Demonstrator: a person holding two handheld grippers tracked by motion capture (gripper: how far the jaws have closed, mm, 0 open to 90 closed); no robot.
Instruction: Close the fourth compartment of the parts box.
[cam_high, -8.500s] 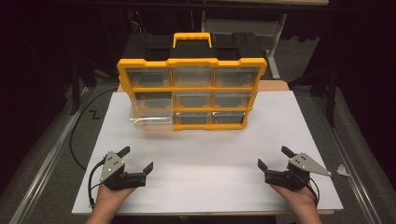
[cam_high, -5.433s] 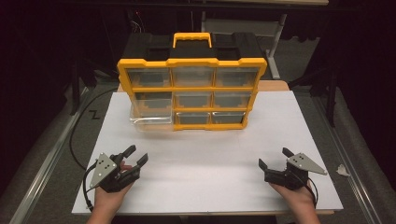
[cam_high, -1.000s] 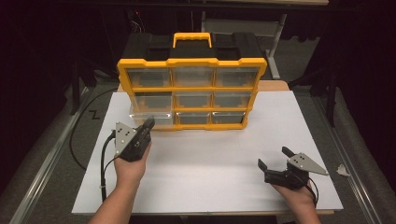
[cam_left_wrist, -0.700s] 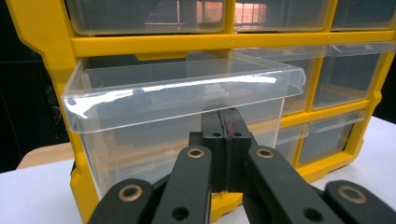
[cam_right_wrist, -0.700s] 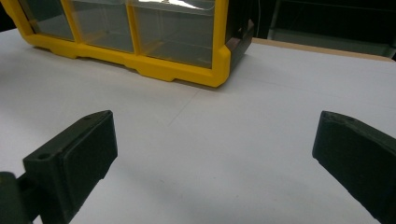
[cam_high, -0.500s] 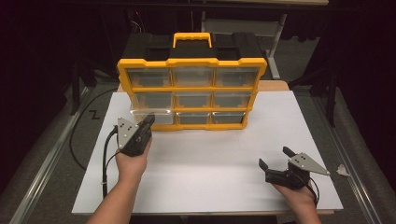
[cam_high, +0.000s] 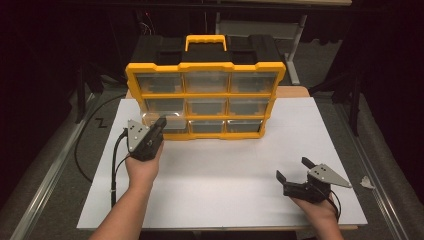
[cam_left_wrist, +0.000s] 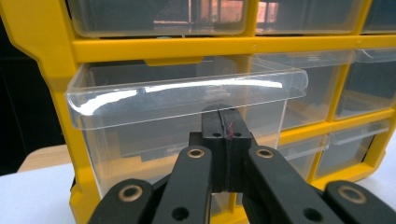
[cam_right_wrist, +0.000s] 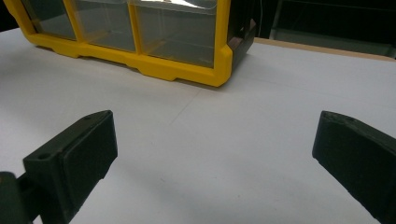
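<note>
High view: my left gripper (cam_high: 159, 123) moved up to the yellow organizer (cam_high: 205, 100) at the table's far side.
Left jaws pressed together at the pulled-out clear drawer (cam_left_wrist: 187, 100); right gripper (cam_high: 295, 172) unmoved, jaws spread, on the white table (cam_high: 225, 175).

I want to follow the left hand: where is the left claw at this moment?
In the high view, the left claw is at the organizer's lower-left corner, shut, against the front of the protruding clear drawer.

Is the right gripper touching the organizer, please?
No, the right gripper rests open on the white table, well apart from the organizer.
</note>
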